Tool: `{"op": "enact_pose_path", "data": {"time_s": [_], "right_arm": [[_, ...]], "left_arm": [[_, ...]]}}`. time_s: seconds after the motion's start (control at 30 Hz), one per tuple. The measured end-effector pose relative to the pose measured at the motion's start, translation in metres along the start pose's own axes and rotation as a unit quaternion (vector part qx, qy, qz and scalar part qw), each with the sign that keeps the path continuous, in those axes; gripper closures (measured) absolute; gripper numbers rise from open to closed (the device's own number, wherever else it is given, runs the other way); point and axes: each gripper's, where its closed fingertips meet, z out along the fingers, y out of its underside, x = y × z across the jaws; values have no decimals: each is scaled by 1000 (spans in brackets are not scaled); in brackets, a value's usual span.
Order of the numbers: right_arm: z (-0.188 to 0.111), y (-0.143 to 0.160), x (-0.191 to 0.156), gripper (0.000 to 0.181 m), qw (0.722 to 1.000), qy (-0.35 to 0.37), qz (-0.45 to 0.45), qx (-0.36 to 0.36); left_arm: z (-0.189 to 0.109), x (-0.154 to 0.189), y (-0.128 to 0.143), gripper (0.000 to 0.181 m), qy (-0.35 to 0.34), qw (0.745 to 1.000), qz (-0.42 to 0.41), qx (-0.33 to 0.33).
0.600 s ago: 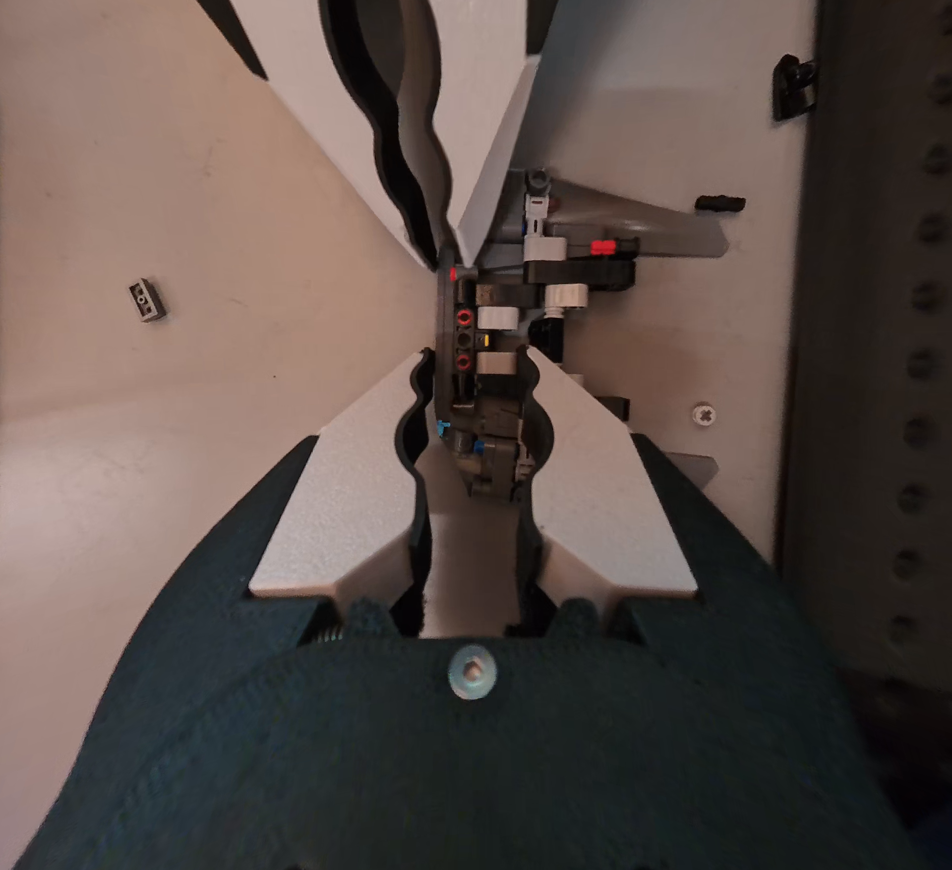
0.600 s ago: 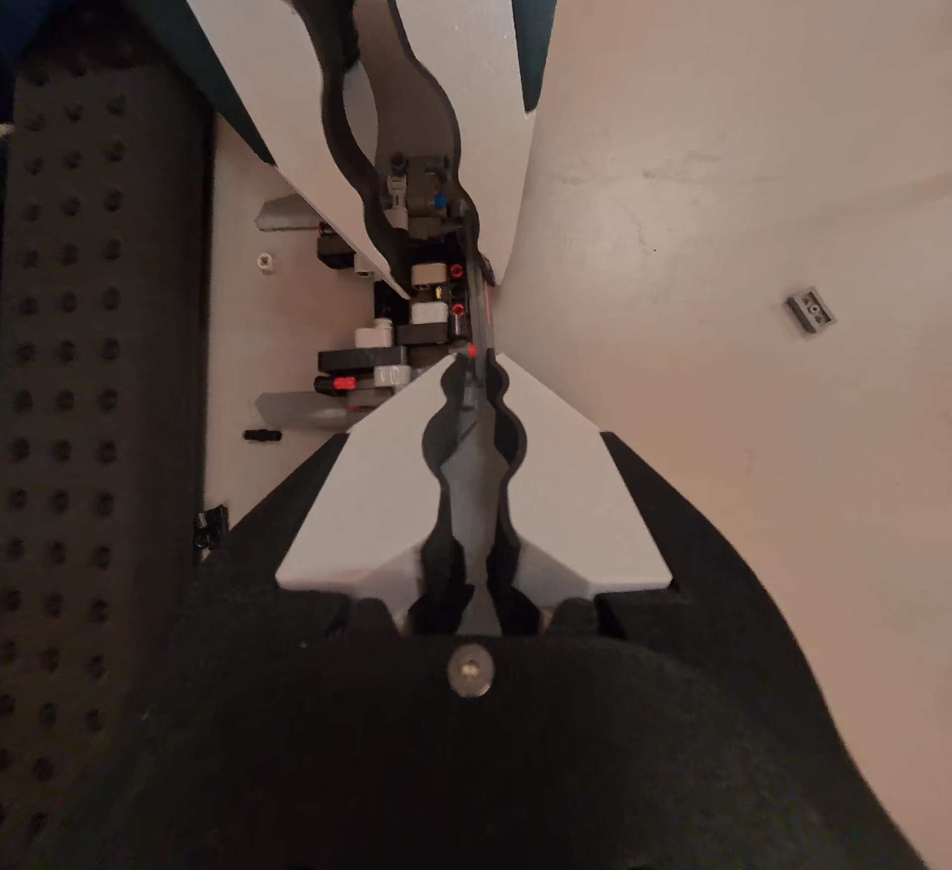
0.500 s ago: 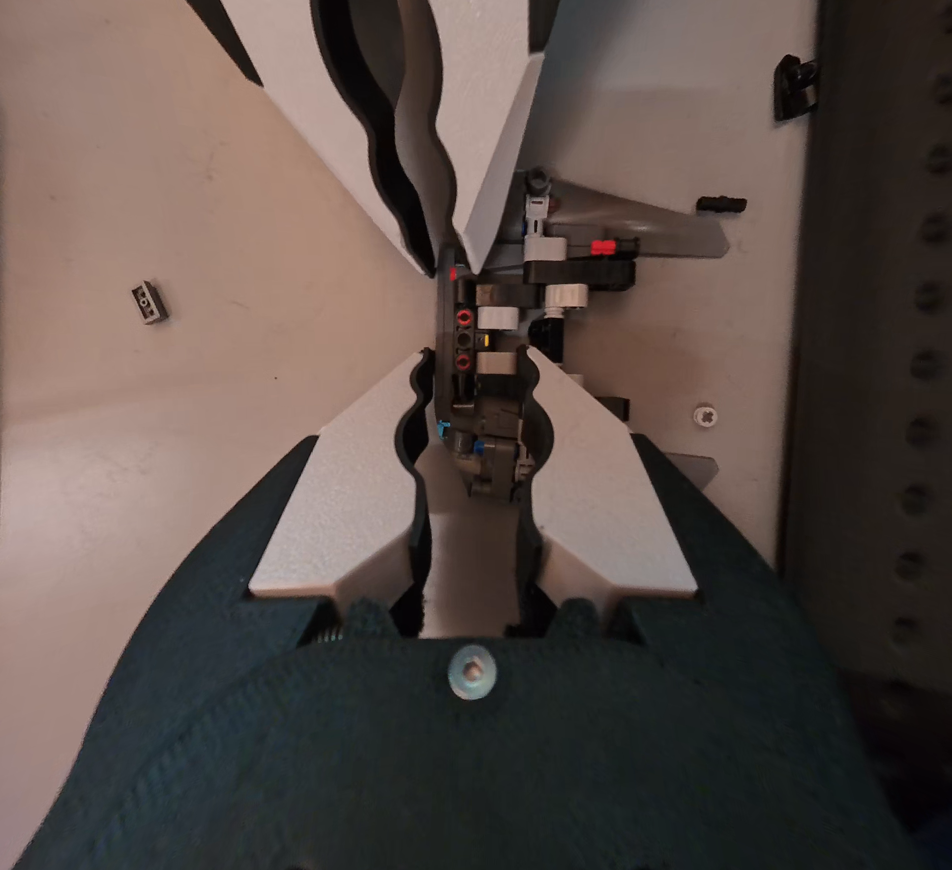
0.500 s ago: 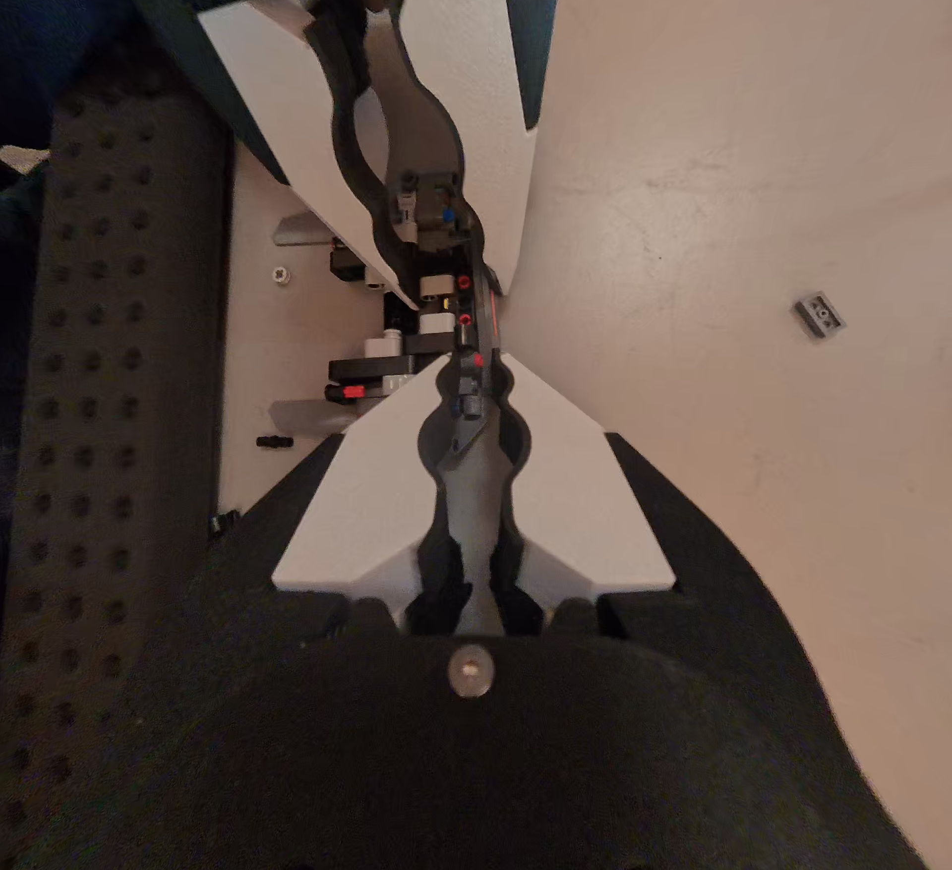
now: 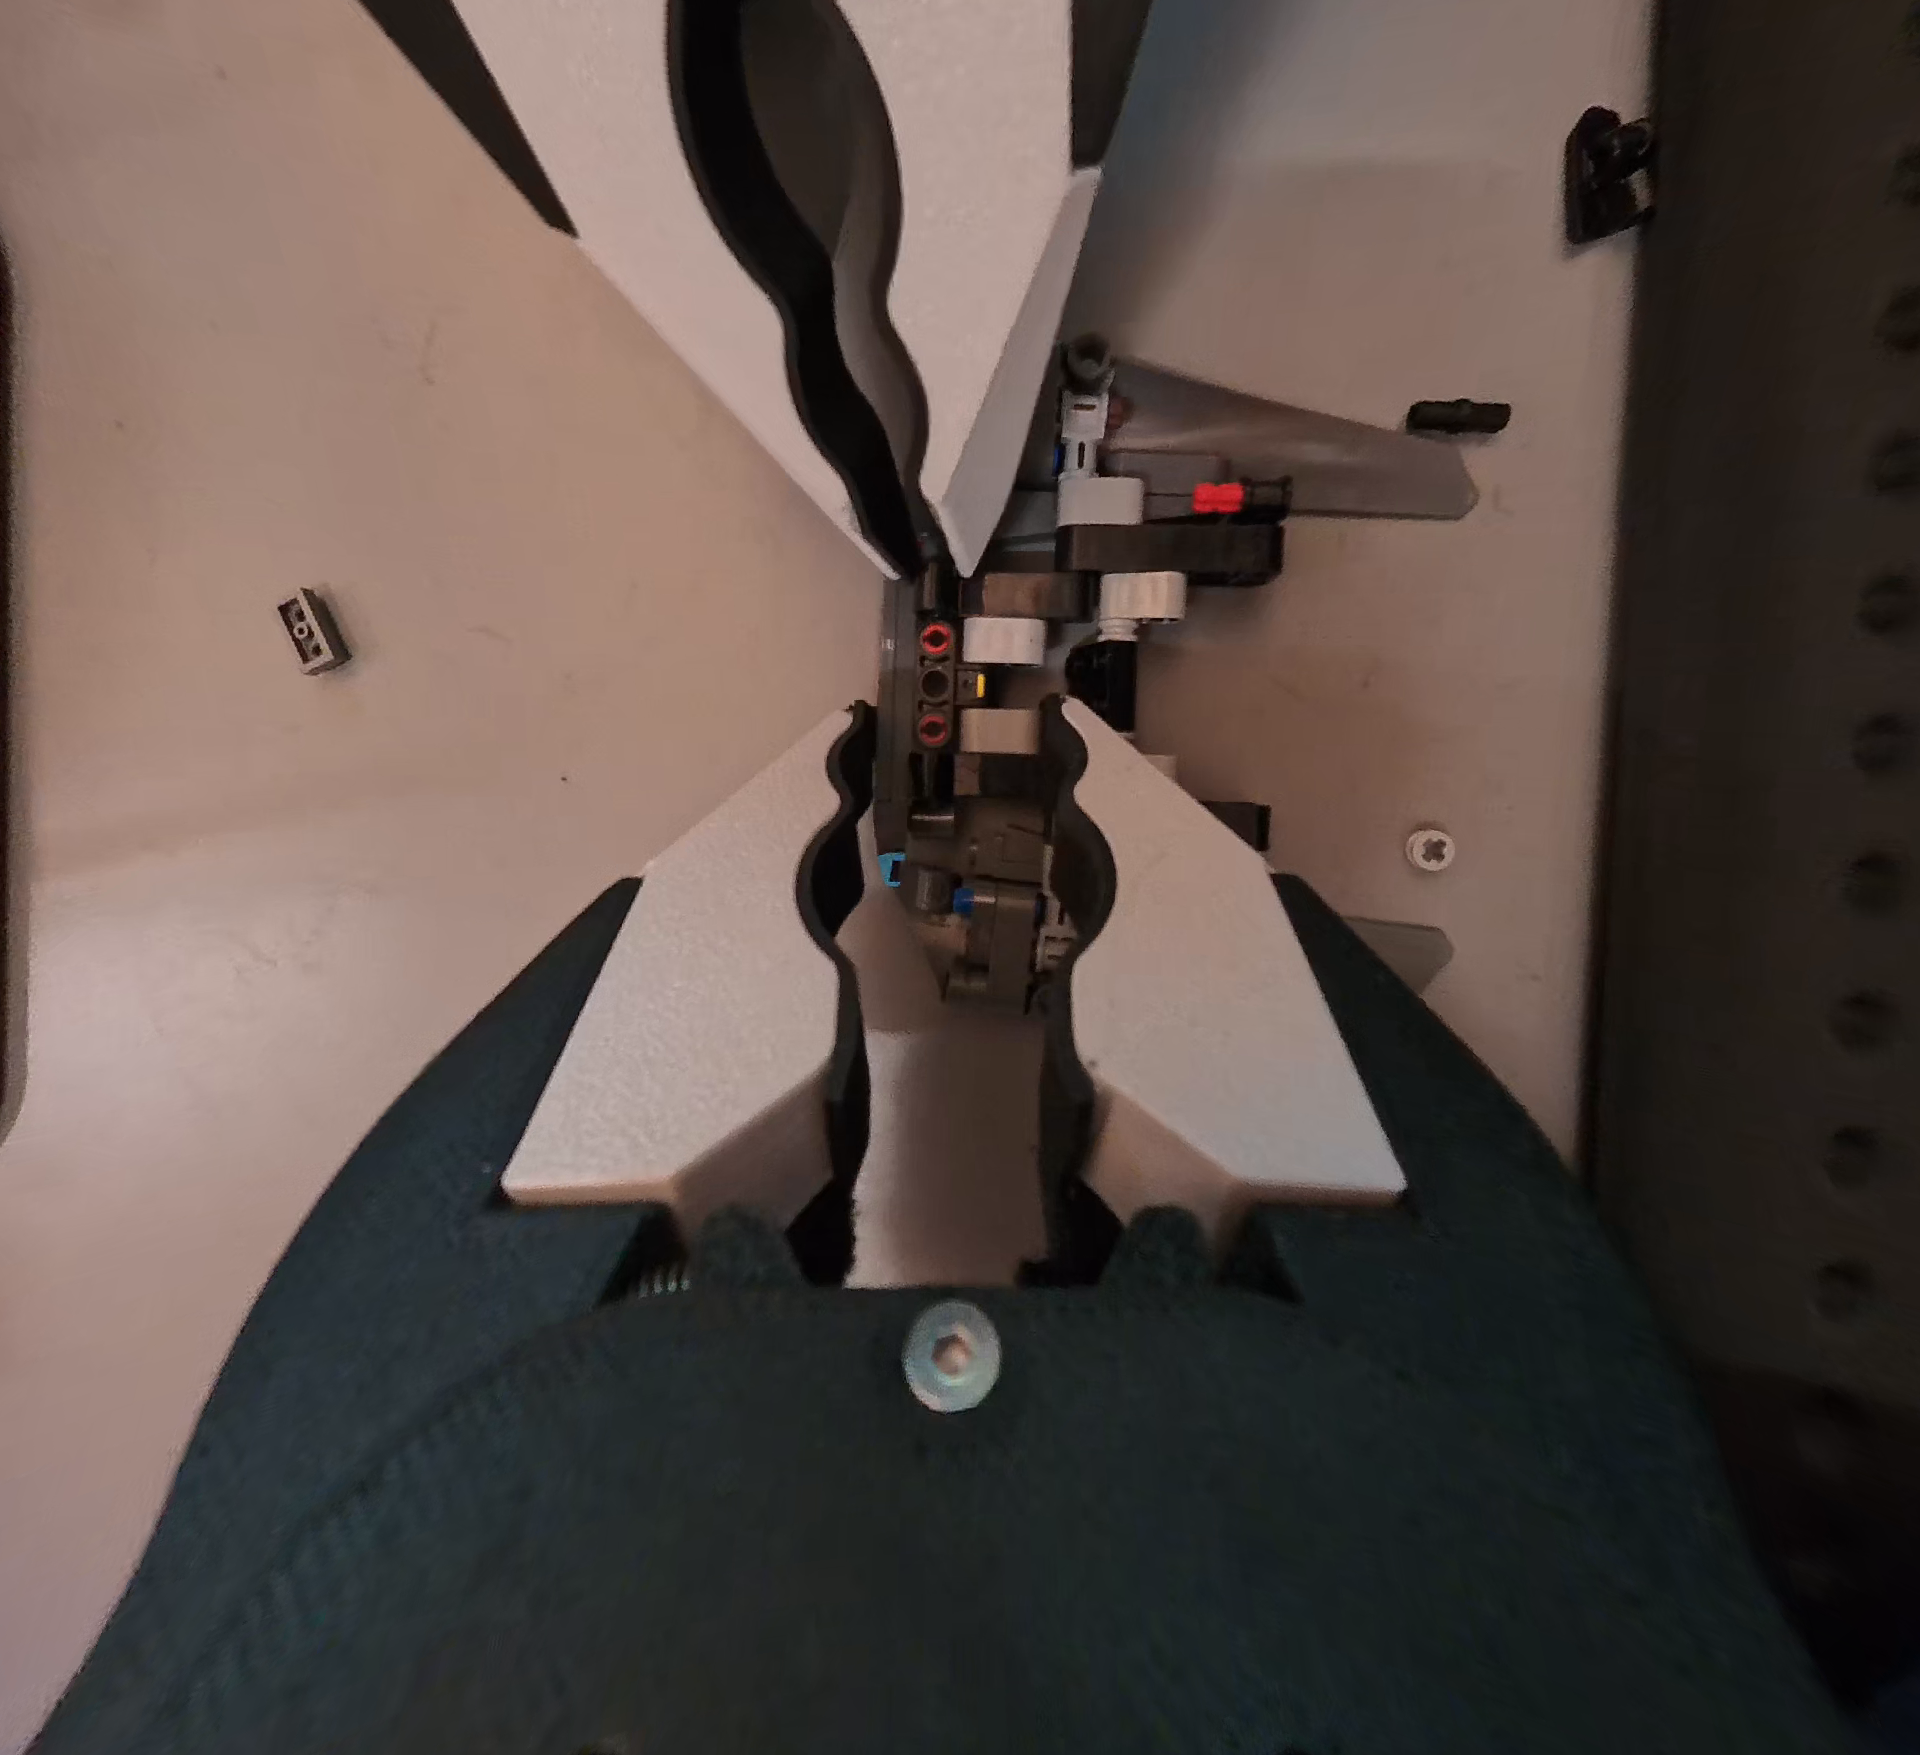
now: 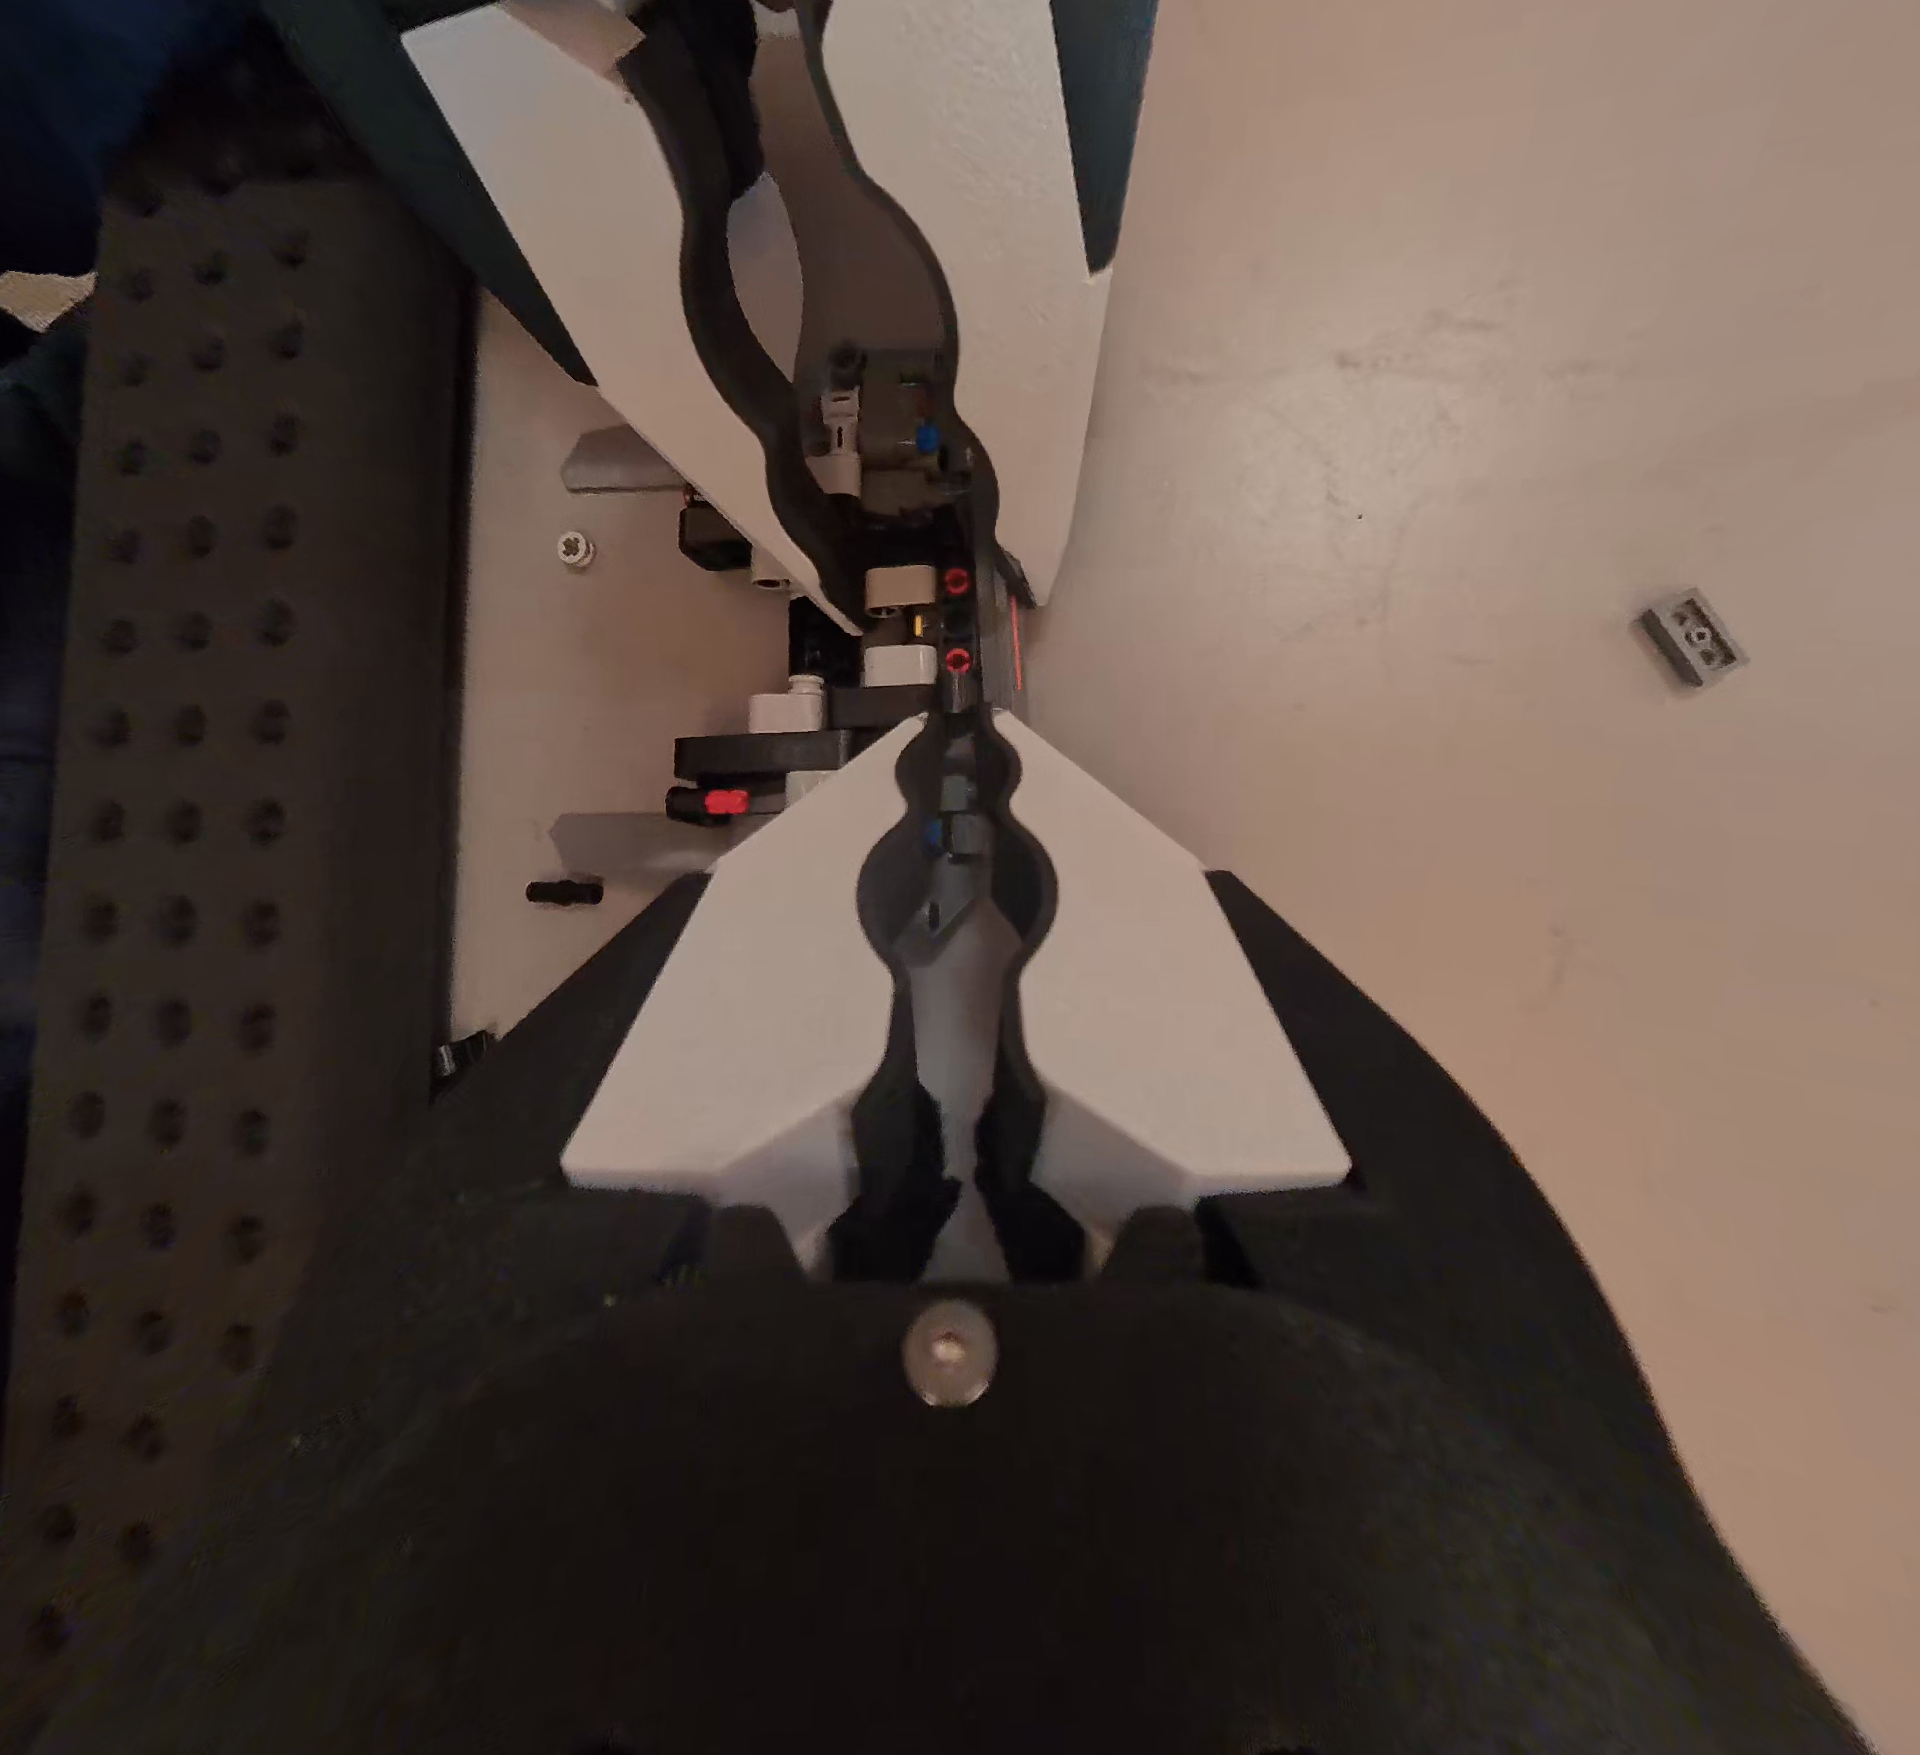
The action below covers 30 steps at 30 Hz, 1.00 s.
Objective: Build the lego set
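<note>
Since the earlier frame our right gripper [image 6: 951,718] had slid further onto the lego model [image 5: 997,697], held above the desk [image 5: 312,355], its fingers clenched on one end, our left gripper [image 5: 961,718] clamping the other, so we judged a straight, steady squeeze best.

The right gripper [image 6: 951,739] slid further along the lego assembly [image 6: 914,625], so more of its dark end piece sat between the pads. In the left wrist view its fingers [image 5: 997,355] closed tighter at the tips, apparently. The left gripper [image 5: 961,822] retreated in the right view.
</note>
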Motion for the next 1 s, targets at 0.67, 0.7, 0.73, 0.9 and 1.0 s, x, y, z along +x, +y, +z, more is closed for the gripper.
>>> {"op": "enact_pose_path", "data": {"time_s": [0.67, 0.7, 0.73, 0.9, 1.0], "right_arm": [[3, 0, -2, 179, 999, -20, 25, 0], [3, 0, -2, 179, 999, -22, 24, 4], [3, 0, -2, 179, 999, -23, 21, 7], [-9, 2, 3, 174, 999, -24, 33, 18], [-13, 10, 7, 172, 999, -23, 42, 12]], "left_arm": [[2, 5, 1, 151, 49, 998, -40, 23], [2, 5, 1, 151, 50, 998, -40, 25], [2, 5, 1, 151, 50, 997, -42, 27], [3, 4, -2, 151, 43, 998, -37, 34], [3, 4, -2, 151, 44, 998, -36, 37]]}}
